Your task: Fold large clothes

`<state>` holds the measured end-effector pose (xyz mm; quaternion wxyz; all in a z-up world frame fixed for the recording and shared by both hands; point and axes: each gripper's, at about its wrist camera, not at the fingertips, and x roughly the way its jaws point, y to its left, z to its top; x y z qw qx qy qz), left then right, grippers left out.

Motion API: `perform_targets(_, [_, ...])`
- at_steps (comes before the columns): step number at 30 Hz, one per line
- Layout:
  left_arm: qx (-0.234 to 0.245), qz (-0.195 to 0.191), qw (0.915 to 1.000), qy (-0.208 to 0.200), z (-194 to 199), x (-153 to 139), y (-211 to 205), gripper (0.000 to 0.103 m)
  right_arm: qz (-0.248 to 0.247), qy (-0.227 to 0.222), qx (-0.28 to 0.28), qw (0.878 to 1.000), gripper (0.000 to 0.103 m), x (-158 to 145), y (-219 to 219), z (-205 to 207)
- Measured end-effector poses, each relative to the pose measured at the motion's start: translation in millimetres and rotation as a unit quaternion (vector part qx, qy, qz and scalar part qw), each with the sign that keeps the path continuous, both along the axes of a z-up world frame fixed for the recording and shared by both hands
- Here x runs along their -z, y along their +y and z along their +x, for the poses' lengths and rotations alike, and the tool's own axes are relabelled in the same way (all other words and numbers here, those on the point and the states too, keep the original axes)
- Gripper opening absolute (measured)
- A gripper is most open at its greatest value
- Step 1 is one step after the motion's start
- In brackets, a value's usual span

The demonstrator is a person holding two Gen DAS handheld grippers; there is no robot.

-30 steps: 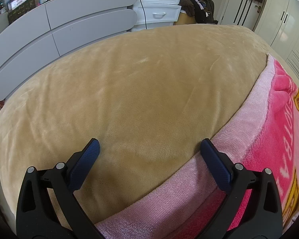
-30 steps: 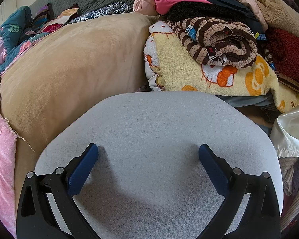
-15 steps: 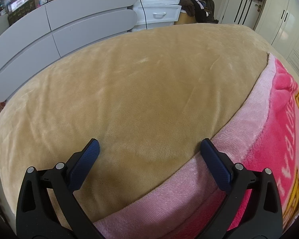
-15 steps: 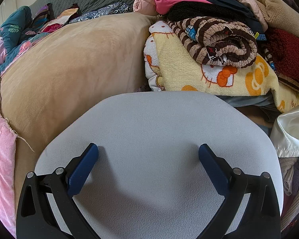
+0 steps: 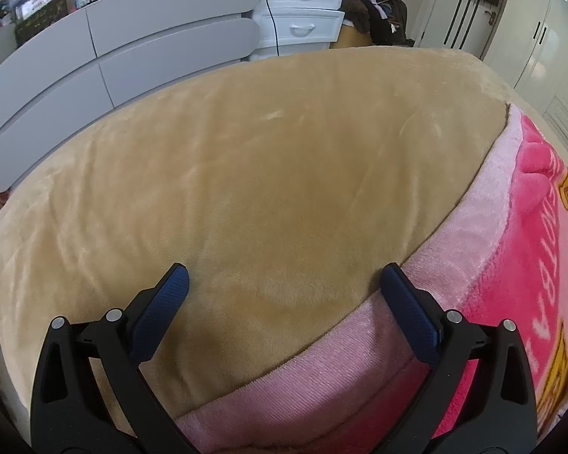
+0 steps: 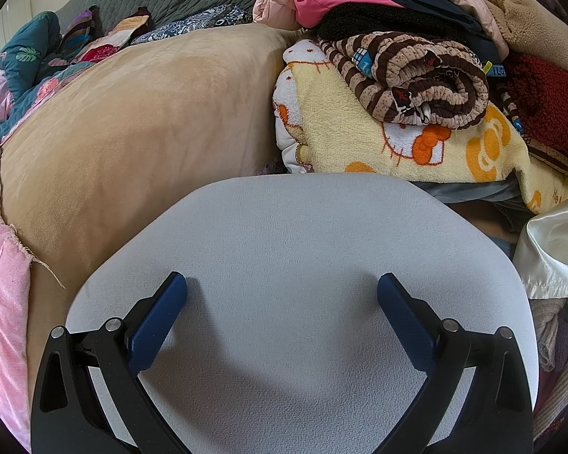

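While both grippers gape wide and hold nothing, the left gripper (image 5: 284, 283) hovers over the tan plush blanket (image 5: 265, 174) (its pink edge (image 5: 322, 378) under the right finger), and the right gripper (image 6: 282, 291) hangs above a grey pad (image 6: 303, 265).

No visible change — either view.

Both wrist views low and close over the tan blanket (image 5: 284, 189), their shared ground (image 6: 132, 132).

Layout: blanket on bed, pile to your right.
Plush blanket (image 5: 284, 174) overlaps the towel (image 5: 511, 249) on its right; drawers (image 5: 303, 11) behind; clothes pile (image 6: 416, 87) behind the board (image 6: 303, 283).
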<state>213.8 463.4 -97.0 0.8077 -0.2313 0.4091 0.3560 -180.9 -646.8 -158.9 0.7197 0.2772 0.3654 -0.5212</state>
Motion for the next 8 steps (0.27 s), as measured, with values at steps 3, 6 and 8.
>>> perform_targets(3, [-0.001, 0.001, 1.0, -0.003, -0.3, 0.8, -2.6, 0.095, 0.0, 0.0, 0.0, 1.0, 0.099, -0.3, -0.2, -0.3])
perform_targets(6, [-0.001, -0.002, 1.0, -0.006, -1.3, 1.3, -2.4, 0.095, 0.0, 0.0, 0.0, 1.0, 0.099, -0.3, -0.2, -0.2])
perform_targets(8, [-0.001, -0.002, 1.0, -0.006, -1.3, 2.9, -1.9, 0.095, 0.0, 0.0, 0.0, 1.0, 0.099, -0.1, -0.1, 0.0])
